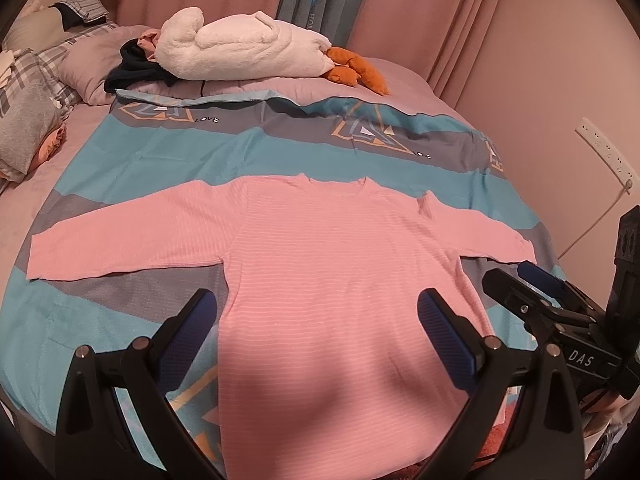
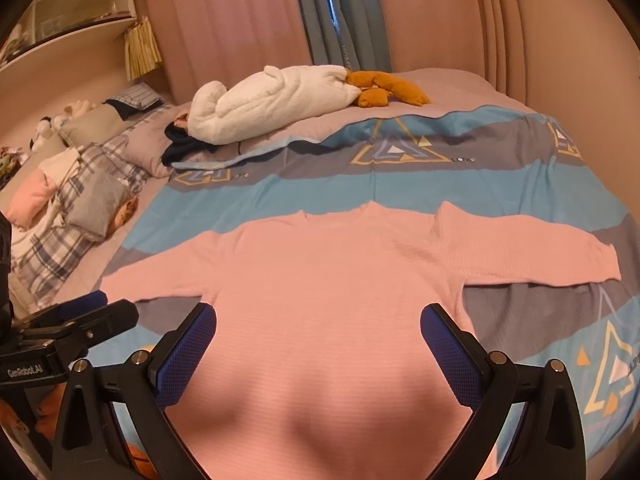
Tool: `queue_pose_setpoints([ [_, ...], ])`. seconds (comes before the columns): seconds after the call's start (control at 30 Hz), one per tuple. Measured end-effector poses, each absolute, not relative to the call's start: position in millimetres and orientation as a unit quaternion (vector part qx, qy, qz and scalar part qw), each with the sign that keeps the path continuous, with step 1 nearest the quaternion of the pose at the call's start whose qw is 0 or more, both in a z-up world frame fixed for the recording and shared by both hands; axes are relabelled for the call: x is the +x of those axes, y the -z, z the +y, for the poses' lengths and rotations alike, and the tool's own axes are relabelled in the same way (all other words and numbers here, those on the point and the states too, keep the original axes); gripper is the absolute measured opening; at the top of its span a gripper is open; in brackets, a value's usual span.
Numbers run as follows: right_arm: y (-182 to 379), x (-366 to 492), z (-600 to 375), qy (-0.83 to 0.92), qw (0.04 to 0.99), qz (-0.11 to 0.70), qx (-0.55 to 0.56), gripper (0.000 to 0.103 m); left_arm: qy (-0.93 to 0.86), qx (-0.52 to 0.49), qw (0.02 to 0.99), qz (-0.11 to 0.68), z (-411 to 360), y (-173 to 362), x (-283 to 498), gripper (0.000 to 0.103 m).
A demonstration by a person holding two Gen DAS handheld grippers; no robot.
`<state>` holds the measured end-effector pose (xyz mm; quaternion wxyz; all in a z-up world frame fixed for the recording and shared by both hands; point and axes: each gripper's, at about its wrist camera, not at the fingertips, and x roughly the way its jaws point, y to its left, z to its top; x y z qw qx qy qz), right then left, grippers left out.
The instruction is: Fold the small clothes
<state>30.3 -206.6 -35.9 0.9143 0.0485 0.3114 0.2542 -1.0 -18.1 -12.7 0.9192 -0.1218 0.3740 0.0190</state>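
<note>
A pink long-sleeved top (image 1: 336, 264) lies flat on the bed, neck away from me, both sleeves spread out sideways. My left gripper (image 1: 318, 312) hovers open above its lower body, nothing between the blue pads. In the right wrist view the same pink top (image 2: 332, 300) fills the middle, and my right gripper (image 2: 320, 326) hangs open over it, empty. The right gripper (image 1: 520, 284) also shows at the right edge of the left wrist view, near the right sleeve's cuff. The left gripper (image 2: 96, 312) appears at the left of the right wrist view, by the left sleeve.
A blue and grey patterned sheet (image 1: 168, 152) covers the bed under the top. A white plush blanket (image 1: 244, 48), orange cloth (image 1: 356, 70) and dark clothes (image 1: 132, 68) lie at the far side. Pillows (image 2: 84, 200) are piled on the left. Pink curtains (image 2: 240, 20) hang behind.
</note>
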Motion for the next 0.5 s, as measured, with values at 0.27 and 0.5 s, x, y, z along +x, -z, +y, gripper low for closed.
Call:
queue_pose_setpoints([
  [0.27,36.5,31.6,-207.6,-0.247,0.914,0.315,0.057,0.102,-0.01,-0.128,0.914,0.385,-17.6,15.3,3.2,0.099],
  [0.5,36.1,32.9,-206.7,-0.244,0.914,0.318,0.058,0.1,0.0,-0.131,0.91,0.394,-20.7,18.7,6.3,0.099],
])
